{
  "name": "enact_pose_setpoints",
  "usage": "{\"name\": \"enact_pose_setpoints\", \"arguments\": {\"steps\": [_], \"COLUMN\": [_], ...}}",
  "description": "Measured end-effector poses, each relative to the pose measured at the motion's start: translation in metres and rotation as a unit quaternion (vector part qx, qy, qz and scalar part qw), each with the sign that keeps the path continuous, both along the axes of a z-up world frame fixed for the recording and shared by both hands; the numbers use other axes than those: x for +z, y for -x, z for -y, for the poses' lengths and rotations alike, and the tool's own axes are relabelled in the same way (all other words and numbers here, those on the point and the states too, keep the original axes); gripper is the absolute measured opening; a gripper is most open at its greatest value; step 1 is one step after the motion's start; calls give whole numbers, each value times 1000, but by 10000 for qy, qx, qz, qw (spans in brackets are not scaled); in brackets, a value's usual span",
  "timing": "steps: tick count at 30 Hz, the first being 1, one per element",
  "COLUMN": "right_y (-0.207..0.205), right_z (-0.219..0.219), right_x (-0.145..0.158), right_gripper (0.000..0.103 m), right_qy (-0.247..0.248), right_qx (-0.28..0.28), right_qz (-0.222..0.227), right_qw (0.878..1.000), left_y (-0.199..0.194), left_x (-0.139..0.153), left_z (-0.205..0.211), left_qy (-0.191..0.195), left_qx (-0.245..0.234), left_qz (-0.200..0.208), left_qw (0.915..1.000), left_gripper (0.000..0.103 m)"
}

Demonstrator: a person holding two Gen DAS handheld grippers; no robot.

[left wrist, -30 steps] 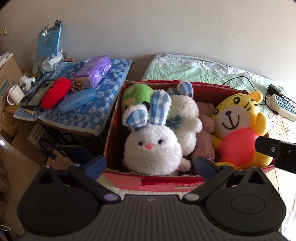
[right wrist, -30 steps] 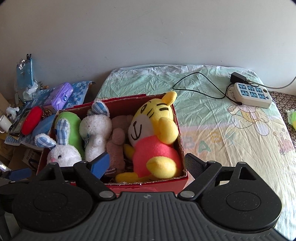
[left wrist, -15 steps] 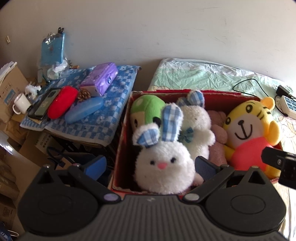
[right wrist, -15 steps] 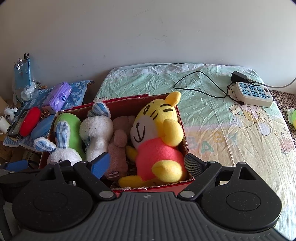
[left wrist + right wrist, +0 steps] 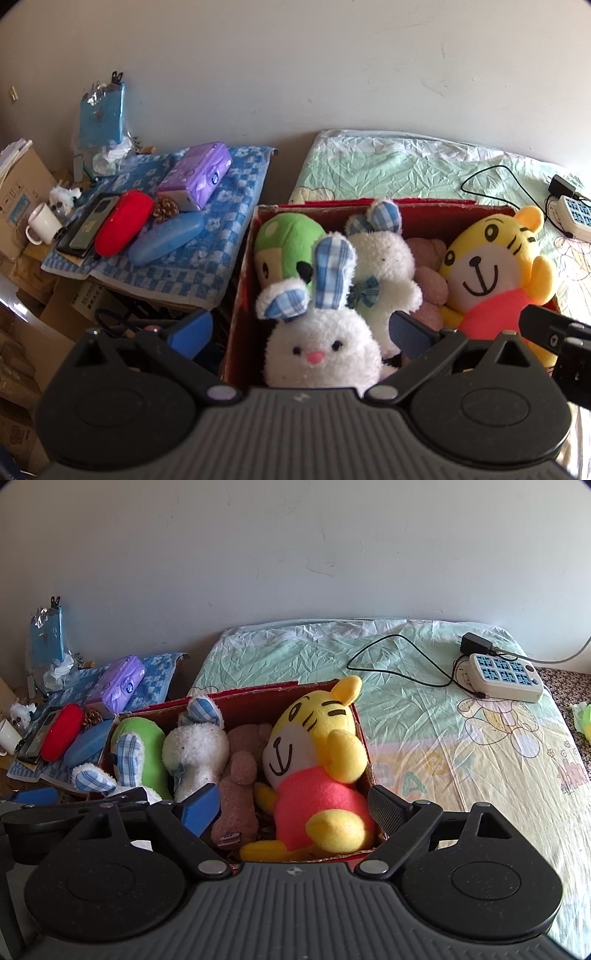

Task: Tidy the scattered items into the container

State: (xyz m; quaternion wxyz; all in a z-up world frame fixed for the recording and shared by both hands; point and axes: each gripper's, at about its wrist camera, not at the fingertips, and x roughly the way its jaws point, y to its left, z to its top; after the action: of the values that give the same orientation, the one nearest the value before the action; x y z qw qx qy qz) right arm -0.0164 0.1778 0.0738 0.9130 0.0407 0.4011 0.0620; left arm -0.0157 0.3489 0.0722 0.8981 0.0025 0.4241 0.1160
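Plain off-white wall (image 5: 295,554) fills the top half of both views, scuffed in places. Below it, a bed with a crinkled pale green cartoon-print sheet (image 5: 461,746) takes the centre and right of the right wrist view. On the sheet, upper right: a white multi-socket power strip (image 5: 504,677) with a black adapter plugged in and a black cable (image 5: 388,664) looping leftward.

Red cardboard box (image 5: 365,746) sits on the bed's left part, centre frame. Packed inside, left to right: green plush toy (image 5: 286,243), white plush rabbit with blue checked ears (image 5: 325,354) at the near wall, a second white rabbit (image 5: 380,273) behind it, brownish-pink plush (image 5: 238,794), yellow tiger plush in a pink shirt (image 5: 314,775) against the right wall.

Left of the box, lower than the bed: a blue-and-white checked cloth (image 5: 221,236) over stacked cartons. On it, a purple tissue pack (image 5: 195,177), red oval case (image 5: 123,221), blue oval case (image 5: 166,238), pine cone (image 5: 165,208), dark phone (image 5: 90,229). White mug (image 5: 42,223) at far left.

Left gripper (image 5: 299,328): fingers spread wide, nothing between them but the rabbit's head beyond. Right gripper (image 5: 295,808): likewise spread, holding nothing, framing the tiger.
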Motion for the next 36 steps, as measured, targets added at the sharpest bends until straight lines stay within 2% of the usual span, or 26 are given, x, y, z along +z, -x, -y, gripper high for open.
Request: {"name": "enact_pose_setpoints", "arguments": {"steps": [6,12,18,24,30,36], "right_y": [8,17,17,8,-1,-2], "right_z": [-3,-6,-12,-18,-15,-12], "right_x": [1,-3,-10,-15,-15,-16], "right_gripper": [87,87,87,85,85,85], "right_qy": [42,20,-34,-78,-144,-149], "right_qx": [-24,-15,105,278,301,297], "right_qz": [134,168,102,35,94,9], "right_qw": [9999,9999,9999,9996,9994,9994], "left_y": [7,15,25,25,20,12], "left_x": [3,-3,-14,-19,-22,-25], "left_z": [-2,-5,-8,-12,-7,-3], "left_qy": [34,147,71,218,151,131], "left_qx": [-66,-115,-70,93,160,83], "left_qz": [114,125,101,0,69,-62], "left_qw": [9999,9997,9999,9997,9997,9999], "left_gripper": [101,101,101,101,101,101]}}
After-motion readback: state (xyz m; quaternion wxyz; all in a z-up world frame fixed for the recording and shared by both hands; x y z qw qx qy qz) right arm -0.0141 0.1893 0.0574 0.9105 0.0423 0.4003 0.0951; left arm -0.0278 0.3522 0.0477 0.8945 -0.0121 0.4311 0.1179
